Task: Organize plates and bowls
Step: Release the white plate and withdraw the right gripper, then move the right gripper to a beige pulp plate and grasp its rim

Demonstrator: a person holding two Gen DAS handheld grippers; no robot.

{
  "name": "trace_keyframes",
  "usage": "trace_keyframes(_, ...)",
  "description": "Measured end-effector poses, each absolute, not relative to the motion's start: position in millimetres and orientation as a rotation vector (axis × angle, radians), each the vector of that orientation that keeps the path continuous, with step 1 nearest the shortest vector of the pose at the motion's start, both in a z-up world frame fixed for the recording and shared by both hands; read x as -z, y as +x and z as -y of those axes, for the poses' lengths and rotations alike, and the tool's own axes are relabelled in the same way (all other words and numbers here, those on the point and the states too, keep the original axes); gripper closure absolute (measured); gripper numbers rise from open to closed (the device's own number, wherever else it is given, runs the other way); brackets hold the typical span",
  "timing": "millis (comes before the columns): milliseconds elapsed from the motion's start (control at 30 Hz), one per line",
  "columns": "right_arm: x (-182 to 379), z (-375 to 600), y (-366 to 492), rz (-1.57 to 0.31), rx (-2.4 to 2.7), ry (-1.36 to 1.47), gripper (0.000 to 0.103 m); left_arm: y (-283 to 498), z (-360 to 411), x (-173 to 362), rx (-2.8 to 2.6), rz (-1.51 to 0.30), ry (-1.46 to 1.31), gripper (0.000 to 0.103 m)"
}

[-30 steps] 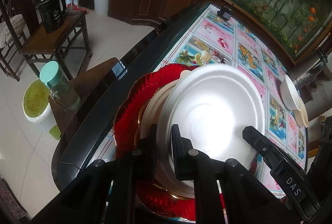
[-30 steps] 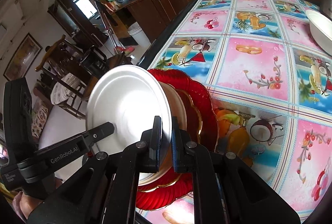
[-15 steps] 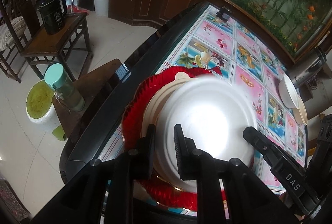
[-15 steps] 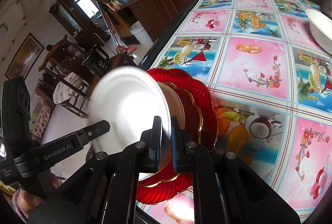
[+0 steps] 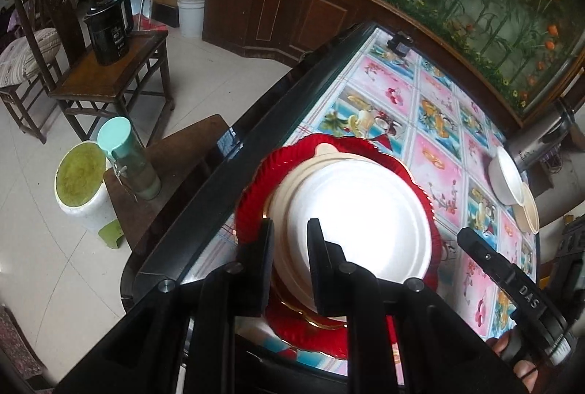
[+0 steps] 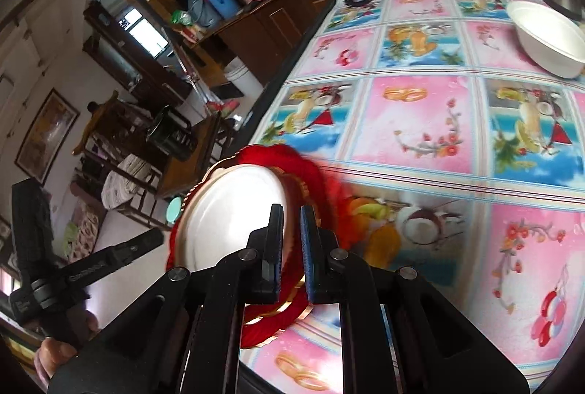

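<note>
A: What does the left gripper (image 5: 289, 249) straddle?
B: The smooth round white plate (image 5: 358, 218), its rim between slightly parted black fingers, stacked on a scalloped red plate (image 5: 256, 196).
A: And the right gripper (image 6: 291, 237)?
B: Jaws nearly together, apparently pinching that plate's opposite rim.

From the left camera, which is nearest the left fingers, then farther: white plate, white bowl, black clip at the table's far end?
1. White plate, right at the left fingers.
2. White bowl, off to the right.
3. Black clip, at the far table edge.
</note>
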State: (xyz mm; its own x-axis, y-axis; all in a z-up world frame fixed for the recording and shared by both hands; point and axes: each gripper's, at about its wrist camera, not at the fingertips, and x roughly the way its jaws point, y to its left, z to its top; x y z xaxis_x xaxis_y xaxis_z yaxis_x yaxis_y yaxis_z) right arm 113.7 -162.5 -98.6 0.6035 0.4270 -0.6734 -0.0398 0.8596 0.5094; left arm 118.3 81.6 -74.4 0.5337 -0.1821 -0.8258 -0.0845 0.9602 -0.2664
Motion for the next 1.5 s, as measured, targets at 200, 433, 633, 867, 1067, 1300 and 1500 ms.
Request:
trace_keyframes(200, 110, 214, 105, -0.887, -0.211, 0.564, 0.094, 110, -46, 67, 0.127, -0.998, -0.234, 0.086)
trace_keyframes(433, 118, 285, 86, -0.862, -0.111, 0.639, 0.094, 100, 43, 68, 0.29, -1.018, -0.07, 0.074)
trace_keyframes(633, 122, 351, 60, -0.831, -0.005, 0.693, 0.094, 93, 121, 85, 0.402, -1.068, 0.049, 0.062)
trace_keyframes(867, 129, 429, 41, -0.805, 0.107, 0.773, 0.094, 82, 197, 117, 0.531, -1.189, 0.137, 0.062)
trace_keyframes(1067, 130, 476, 37, -0.808, 0.176, 0.784, 0.094, 75, 236, 132, 0.596, -1.233, 0.196, 0.062)
trace_keyframes(1300, 116, 529, 45, -0.771, 0.24, 0.827, 0.094, 84, 252, 140, 0.611, -1.254, 0.2, 0.062)
trace_keyframes(1500, 107, 571, 52, -0.72, 0.297, 0.895, 0.087, 94, 256, 139, 0.611, -1.25, 0.193, 0.062)
